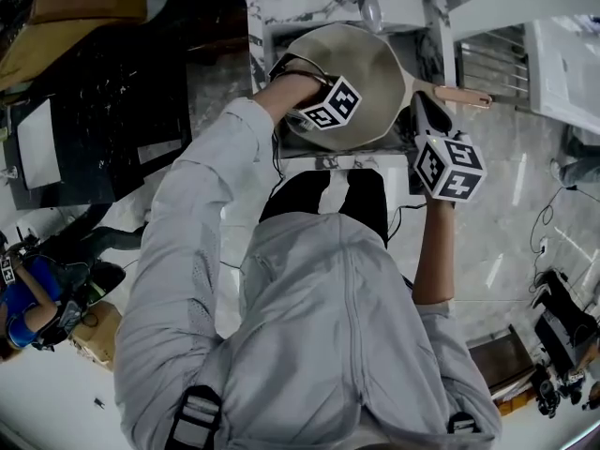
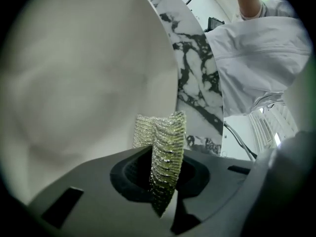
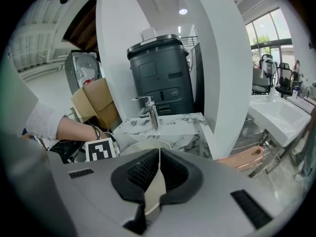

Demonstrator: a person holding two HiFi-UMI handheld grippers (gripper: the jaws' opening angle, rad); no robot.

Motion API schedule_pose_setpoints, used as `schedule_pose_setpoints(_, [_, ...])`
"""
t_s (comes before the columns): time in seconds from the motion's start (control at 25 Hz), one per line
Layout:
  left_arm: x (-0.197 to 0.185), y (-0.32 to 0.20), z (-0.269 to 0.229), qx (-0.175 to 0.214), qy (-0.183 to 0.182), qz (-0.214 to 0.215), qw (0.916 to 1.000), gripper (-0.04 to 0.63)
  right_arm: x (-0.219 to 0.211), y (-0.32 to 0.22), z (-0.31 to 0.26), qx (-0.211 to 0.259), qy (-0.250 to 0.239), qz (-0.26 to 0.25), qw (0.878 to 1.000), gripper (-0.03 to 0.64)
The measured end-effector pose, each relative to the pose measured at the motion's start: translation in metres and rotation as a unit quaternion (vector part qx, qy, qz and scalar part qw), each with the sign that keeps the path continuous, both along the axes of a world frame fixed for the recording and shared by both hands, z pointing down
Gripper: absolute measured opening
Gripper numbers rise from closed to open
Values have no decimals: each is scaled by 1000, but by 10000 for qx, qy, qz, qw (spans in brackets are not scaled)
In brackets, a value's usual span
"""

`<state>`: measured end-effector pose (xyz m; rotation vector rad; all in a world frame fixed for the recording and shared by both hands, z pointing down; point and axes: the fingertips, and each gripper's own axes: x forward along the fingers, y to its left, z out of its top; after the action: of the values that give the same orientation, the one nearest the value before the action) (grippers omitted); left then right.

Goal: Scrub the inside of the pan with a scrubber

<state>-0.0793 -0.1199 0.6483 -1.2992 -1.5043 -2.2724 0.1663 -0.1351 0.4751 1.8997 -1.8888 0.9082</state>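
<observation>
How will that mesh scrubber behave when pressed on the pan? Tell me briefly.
Likely soft and floppy: the scrubber is folded glittery mesh pinched thin in the left claw. Probably light, so it should crumple rather than resist against the pan. The pan's smooth pale inside may let it slide.

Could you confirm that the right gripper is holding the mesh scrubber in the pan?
Not quite: it is the left gripper that is holding the mesh scrubber in the pan, as the left gripper view shows.
</observation>
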Motion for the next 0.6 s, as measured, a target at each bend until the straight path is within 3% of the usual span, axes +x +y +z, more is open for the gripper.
schedule_pose_setpoints(0.28, [-6, -40, 12, 737, -176, 337, 9966, 68, 0, -1, 3, -46, 29, 58, 10000, 37])
schedule_pose_setpoints(0.6, [2, -75, 25, 1422, 61, 389, 9891, 69, 5, -9, 5, -56, 18, 111, 9999, 37])
